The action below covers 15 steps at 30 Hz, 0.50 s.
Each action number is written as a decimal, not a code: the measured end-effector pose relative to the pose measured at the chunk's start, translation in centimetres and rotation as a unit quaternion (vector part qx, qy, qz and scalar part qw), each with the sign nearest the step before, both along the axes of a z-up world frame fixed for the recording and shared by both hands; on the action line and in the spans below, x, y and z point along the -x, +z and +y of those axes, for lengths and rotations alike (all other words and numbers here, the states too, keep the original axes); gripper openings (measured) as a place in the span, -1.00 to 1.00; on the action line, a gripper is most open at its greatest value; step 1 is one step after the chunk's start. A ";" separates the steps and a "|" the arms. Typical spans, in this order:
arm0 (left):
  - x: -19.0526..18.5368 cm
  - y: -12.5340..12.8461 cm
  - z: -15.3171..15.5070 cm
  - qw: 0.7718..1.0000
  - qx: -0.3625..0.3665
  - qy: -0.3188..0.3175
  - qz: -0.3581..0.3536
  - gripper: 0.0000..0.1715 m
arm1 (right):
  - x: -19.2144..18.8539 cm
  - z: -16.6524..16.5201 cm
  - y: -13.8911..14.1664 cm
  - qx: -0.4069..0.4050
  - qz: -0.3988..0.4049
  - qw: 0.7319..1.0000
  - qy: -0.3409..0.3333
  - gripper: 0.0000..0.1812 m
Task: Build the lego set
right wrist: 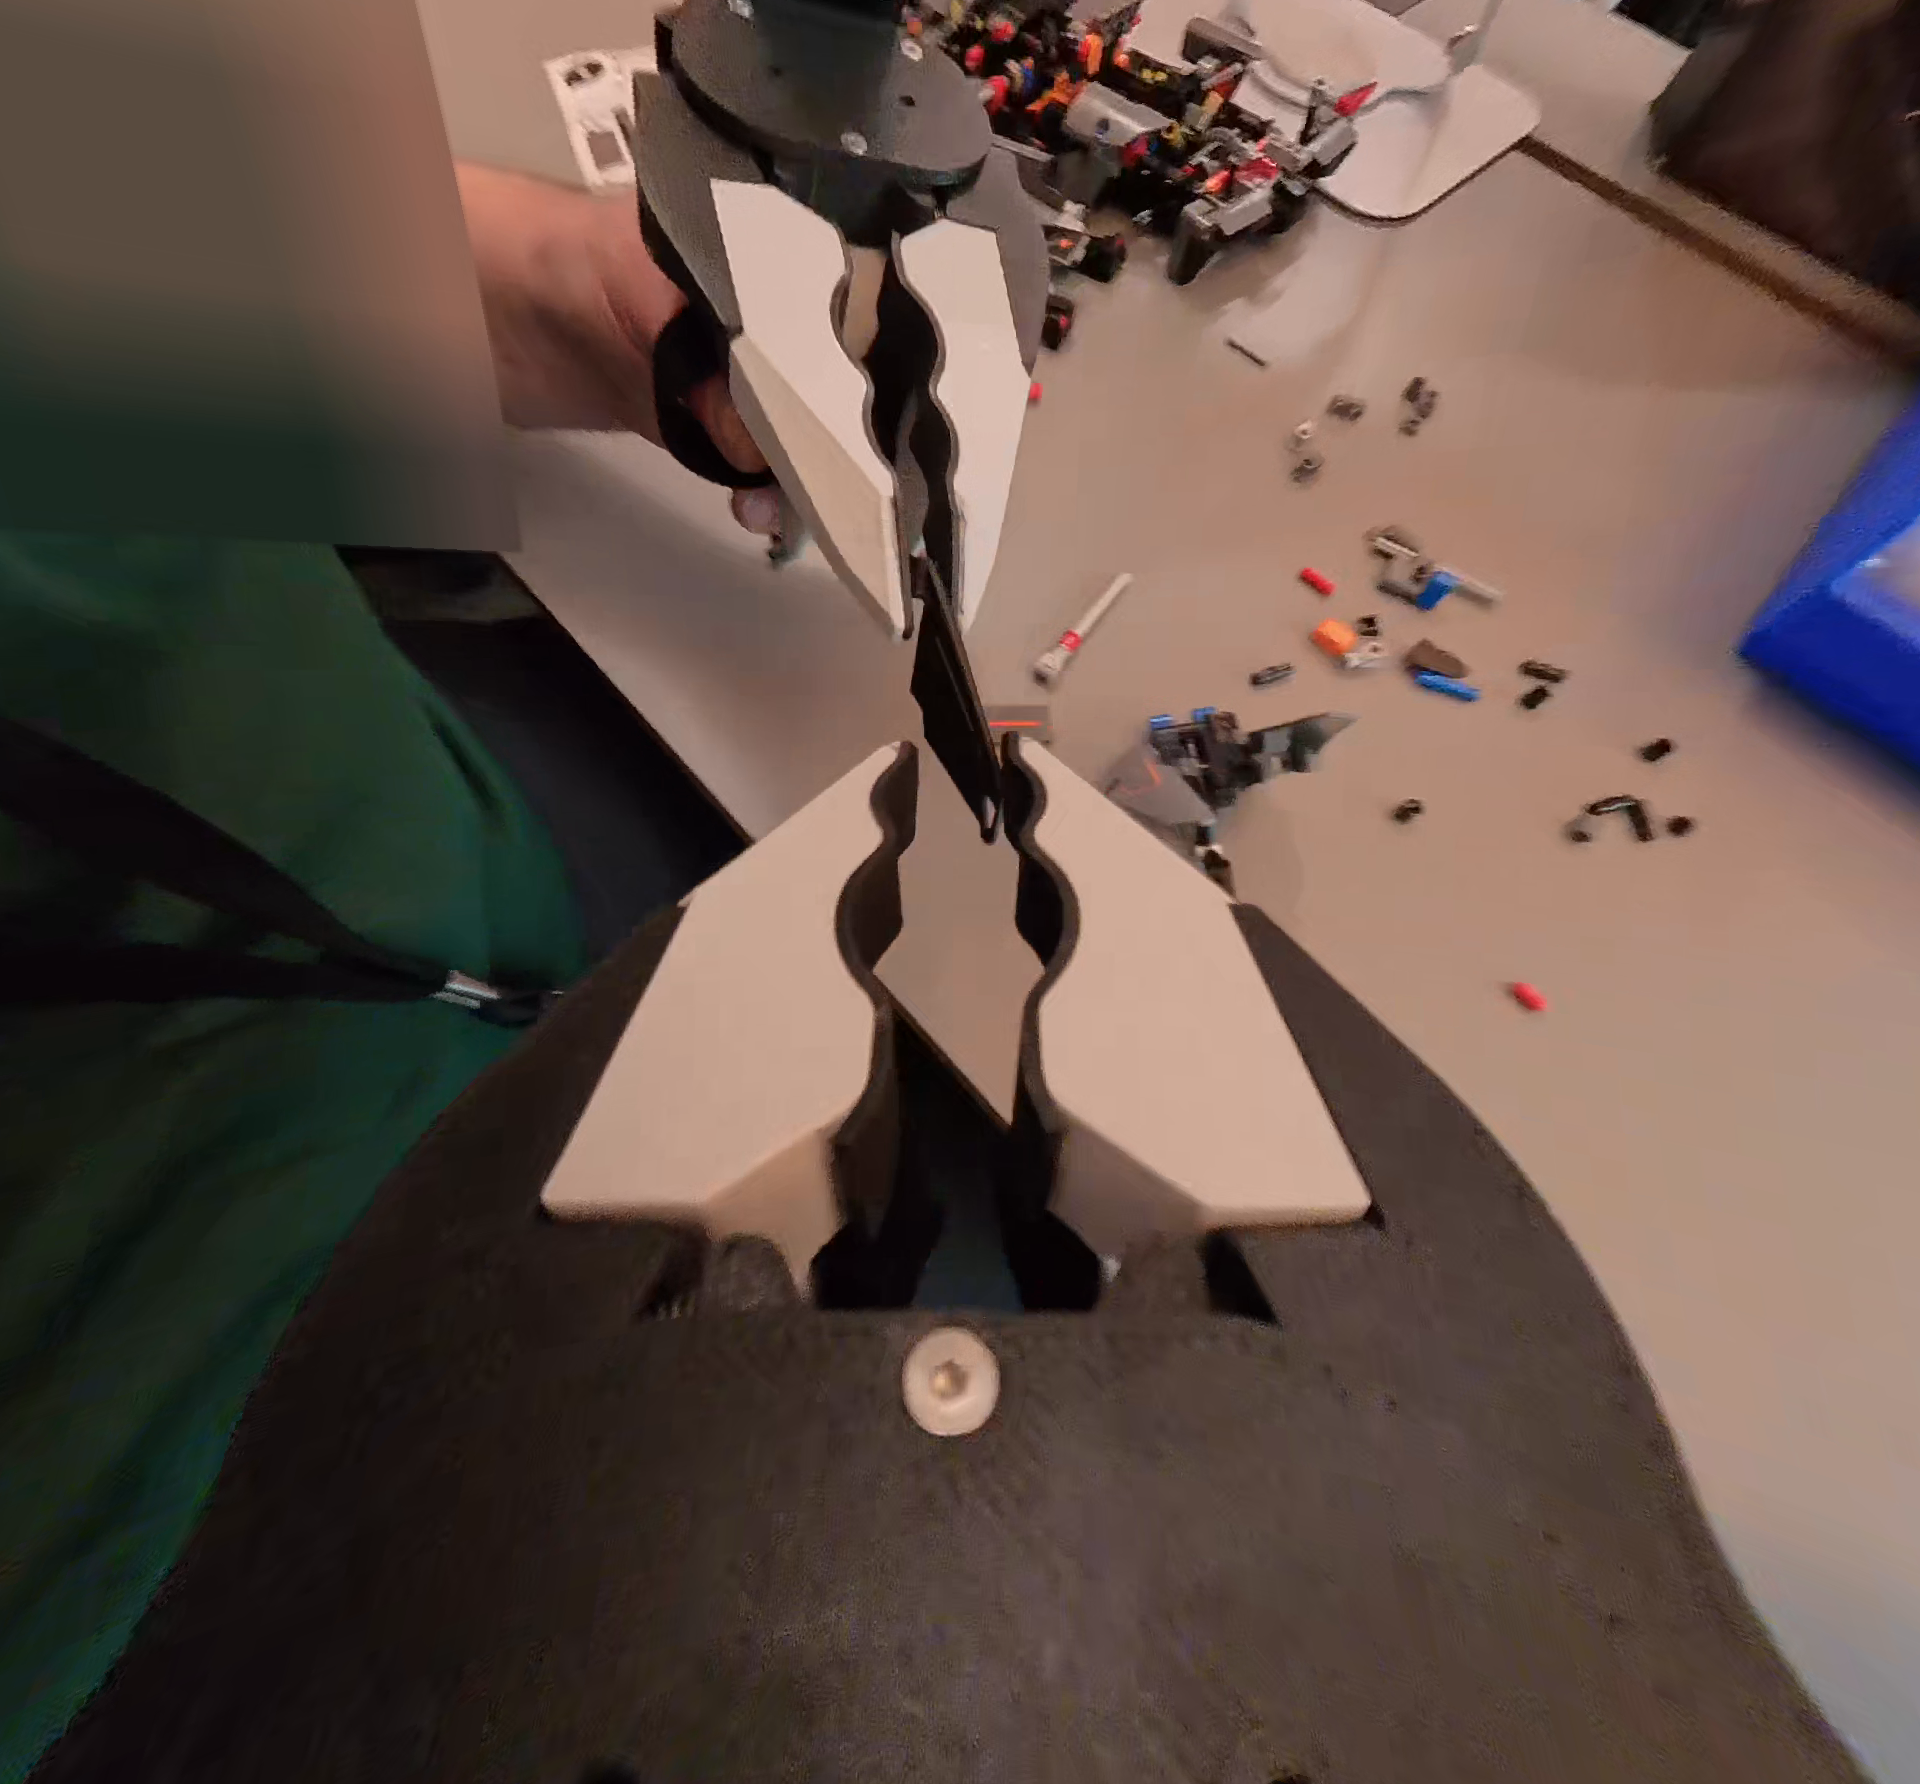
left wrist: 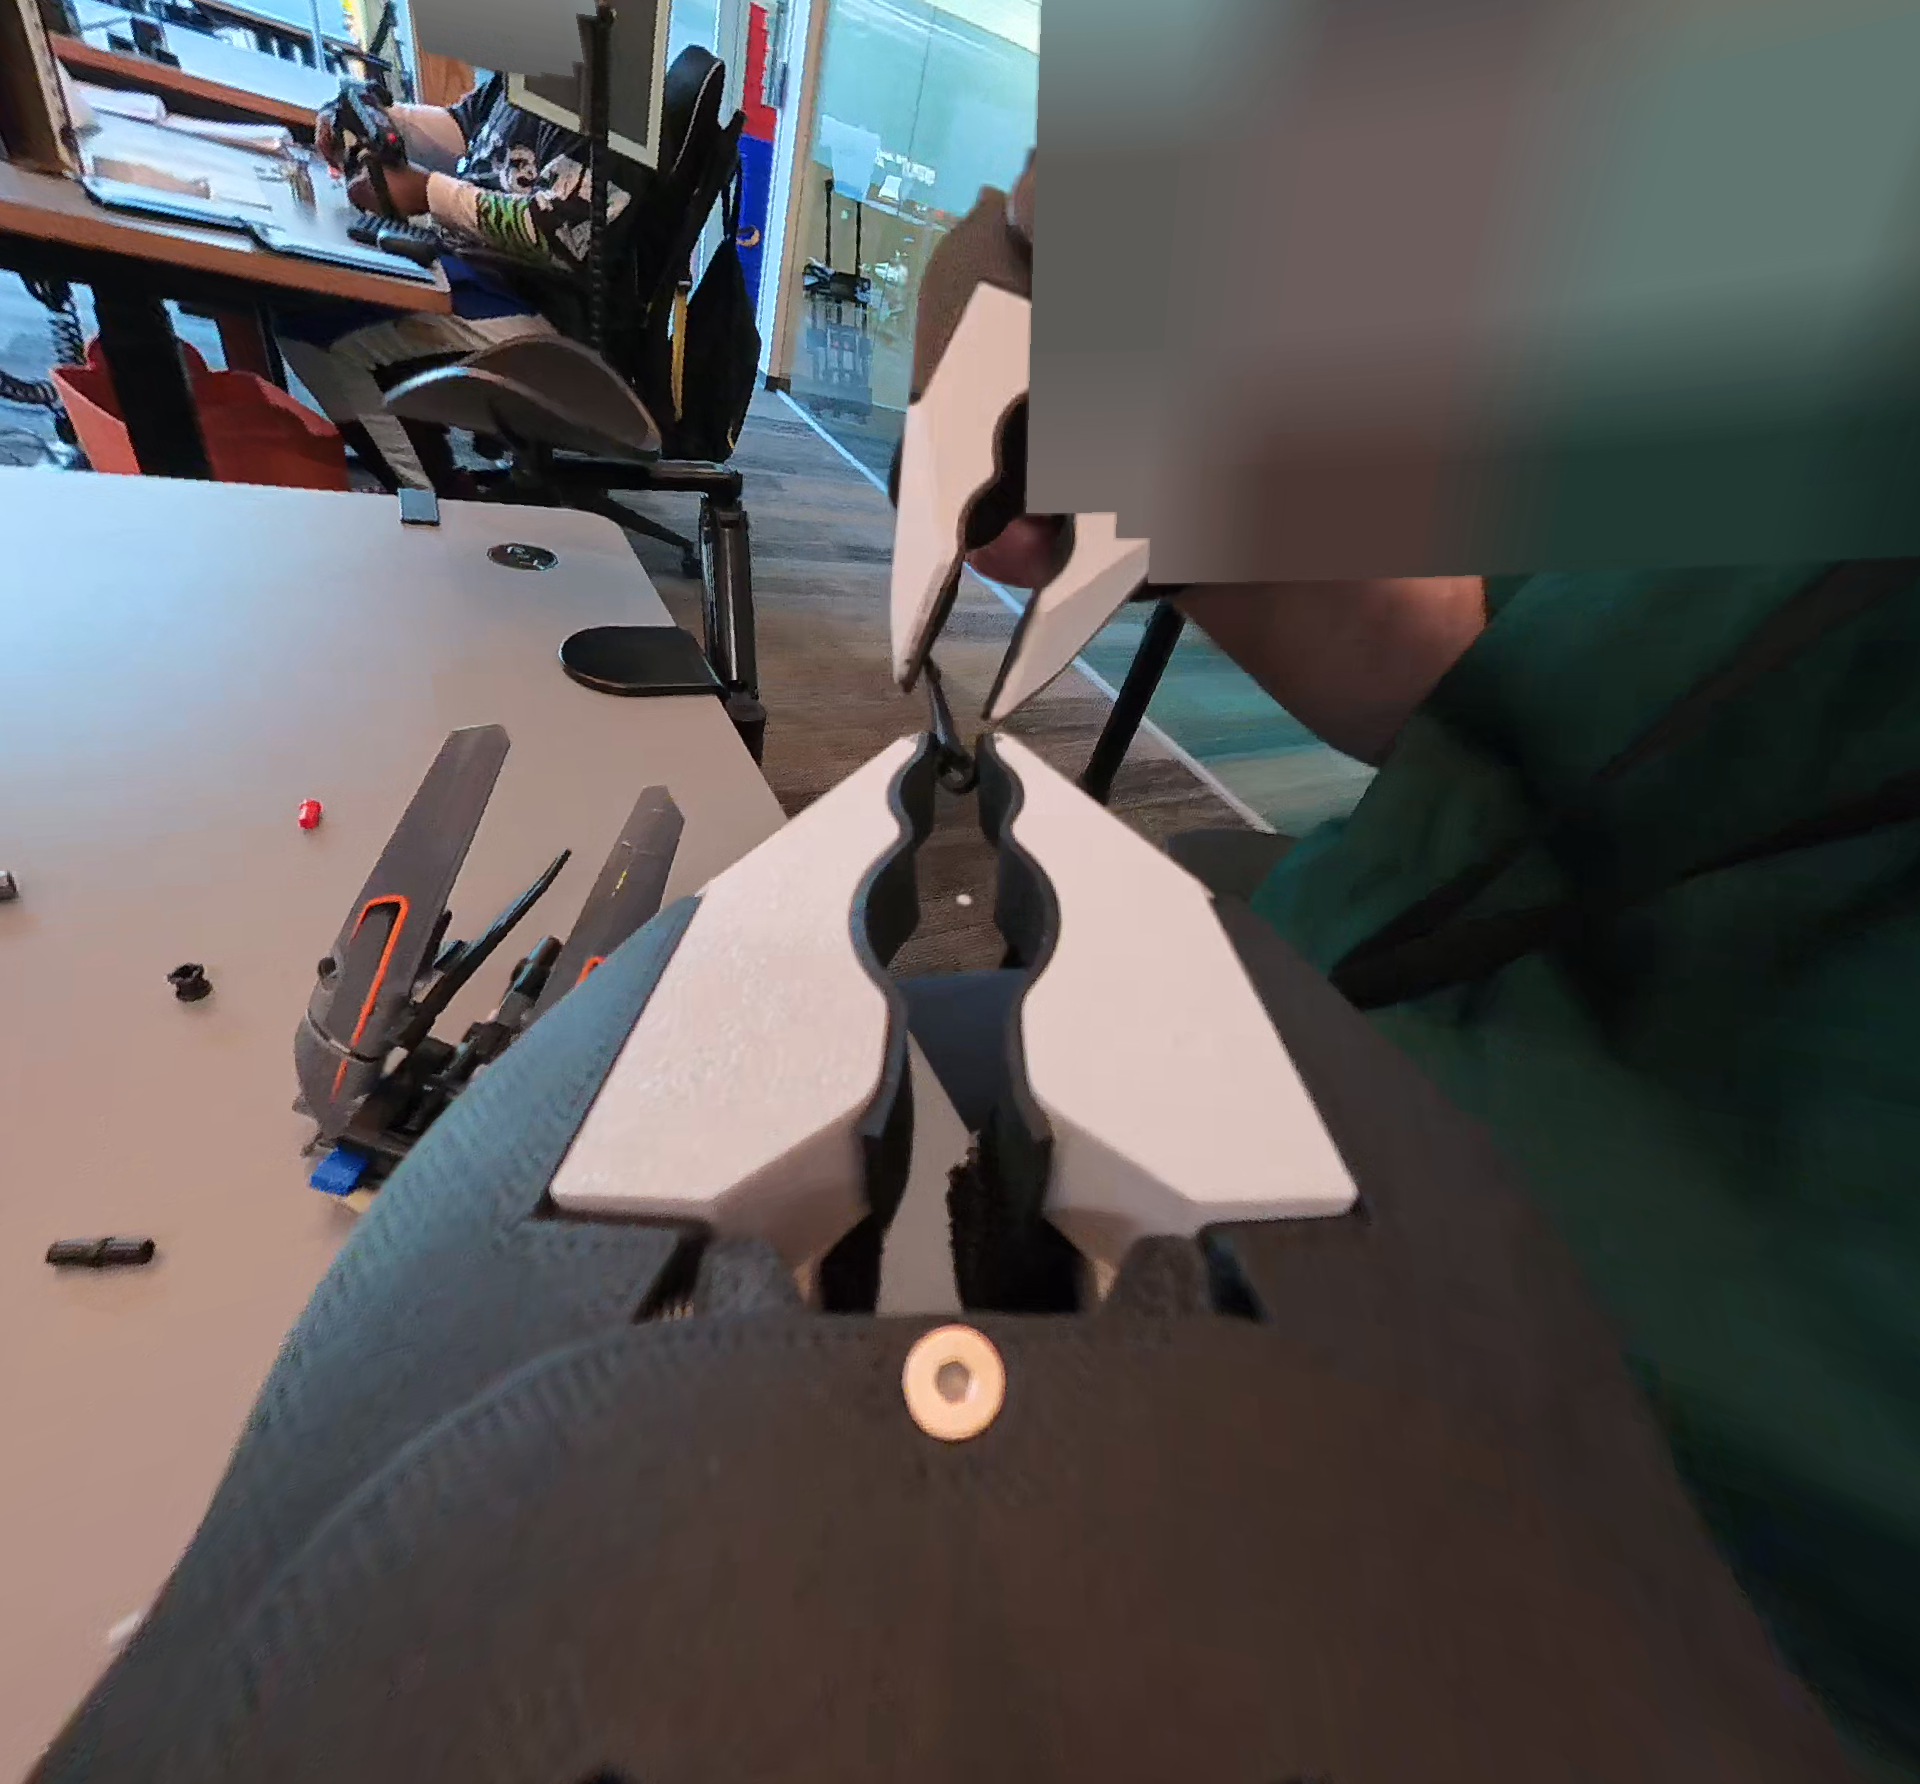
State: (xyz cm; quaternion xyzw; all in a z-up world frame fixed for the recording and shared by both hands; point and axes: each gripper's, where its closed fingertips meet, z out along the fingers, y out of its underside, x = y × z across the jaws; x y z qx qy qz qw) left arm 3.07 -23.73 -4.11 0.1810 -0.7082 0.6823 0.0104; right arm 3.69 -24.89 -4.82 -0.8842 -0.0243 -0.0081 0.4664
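Left tongs pinch black piece | right view: loose bricks

Grey table, black office chair, wooden desk, patterned carpet, glass partition walls

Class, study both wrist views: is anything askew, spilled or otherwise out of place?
Loose Lego pieces lie scattered over the table, and a half-built grey model tilts near its edge. Both claws meet in mid-air off the table: the left claw pinches a thin black piece.
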 end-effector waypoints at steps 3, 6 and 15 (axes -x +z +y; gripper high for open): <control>0.6 0.2 -0.1 0.999 -0.006 -0.007 -0.031 -0.93 | 0.1 0.2 0.5 -0.012 0.034 0.999 -0.002 -0.96; 0.7 0.6 0.1 0.999 0.000 -0.008 -0.048 -0.93 | 0.3 0.4 0.6 -0.011 0.061 0.998 0.002 -0.98; 0.6 1.3 1.0 0.996 0.025 -0.003 -0.091 -0.94 | 0.1 1.3 1.4 -0.038 0.129 0.991 0.003 -0.88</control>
